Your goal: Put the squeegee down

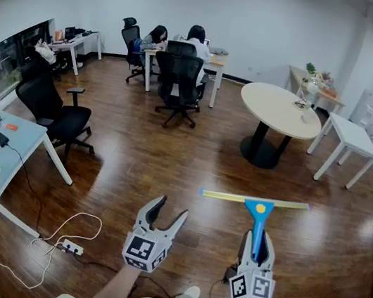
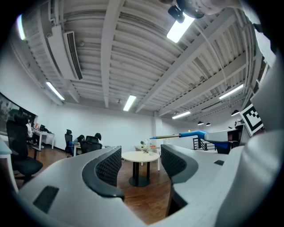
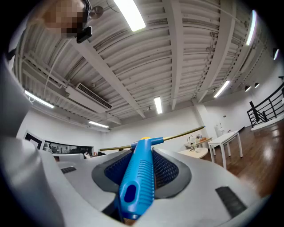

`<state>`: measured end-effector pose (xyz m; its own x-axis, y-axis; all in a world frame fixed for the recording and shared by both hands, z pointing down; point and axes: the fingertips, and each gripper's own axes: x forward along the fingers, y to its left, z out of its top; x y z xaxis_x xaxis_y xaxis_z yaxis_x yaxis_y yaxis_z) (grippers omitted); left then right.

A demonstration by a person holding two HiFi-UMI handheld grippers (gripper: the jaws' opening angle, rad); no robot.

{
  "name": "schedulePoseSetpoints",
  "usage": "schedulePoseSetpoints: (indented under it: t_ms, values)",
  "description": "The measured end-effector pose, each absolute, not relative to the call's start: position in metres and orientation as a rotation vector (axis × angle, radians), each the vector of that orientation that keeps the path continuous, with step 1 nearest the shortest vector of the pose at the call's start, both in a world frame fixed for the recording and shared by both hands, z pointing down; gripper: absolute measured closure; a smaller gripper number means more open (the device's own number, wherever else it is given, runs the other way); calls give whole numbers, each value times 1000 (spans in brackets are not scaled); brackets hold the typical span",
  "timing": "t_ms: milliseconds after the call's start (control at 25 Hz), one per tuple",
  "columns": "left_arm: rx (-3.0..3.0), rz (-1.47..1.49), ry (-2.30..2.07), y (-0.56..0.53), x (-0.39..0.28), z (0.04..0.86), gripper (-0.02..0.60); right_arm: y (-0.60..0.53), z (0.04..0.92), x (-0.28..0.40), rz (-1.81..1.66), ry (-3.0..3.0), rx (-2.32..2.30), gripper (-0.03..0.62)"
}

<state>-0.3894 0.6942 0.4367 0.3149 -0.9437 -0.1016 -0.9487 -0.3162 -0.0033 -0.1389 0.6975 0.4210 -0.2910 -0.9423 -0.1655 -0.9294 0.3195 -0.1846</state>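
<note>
Right now the right gripper (image 1: 256, 241) is clamping the squeegee (image 1: 258, 213) by its blue handle, jaws closed tight against both sides of it. The yellowish blade is sitting crosswise at the far end, up in the air over the floor and resting on nothing. Meanwhile the left gripper (image 1: 169, 210) is holding nothing, jaws standing well apart with only the room showing between them. Both are hovering side by side, pointing roughly level, above a dark glossy wood floor (image 1: 171, 156) that is reflecting the ceiling lights. Beyond the squeegee a round white table (image 1: 279, 110) is standing on a black pedestal, with a small white square table (image 1: 350, 135) just to its right. A black office chair (image 1: 60, 115) is sitting at left beside a pale blue desk (image 1: 12, 143) with clutter on it. A white power strip (image 1: 71, 247) with looping cable is lying on the floor, left of the left gripper. At the back wall two people are sitting at a wooden desk (image 1: 216, 61) among more black chairs.
</note>
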Motion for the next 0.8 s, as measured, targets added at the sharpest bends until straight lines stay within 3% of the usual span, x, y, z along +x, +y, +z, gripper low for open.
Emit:
schedulePoseSetpoints:
  t_ms: [360, 800]
  values:
    - [-2473, 176, 1808, 598, -311, 429, 302, 596, 428, -87, -101, 2410, -1589, 428]
    - [-2528, 99, 1801, 474, -262, 441, 302, 475, 462, -28, -208, 2369, -1682, 429]
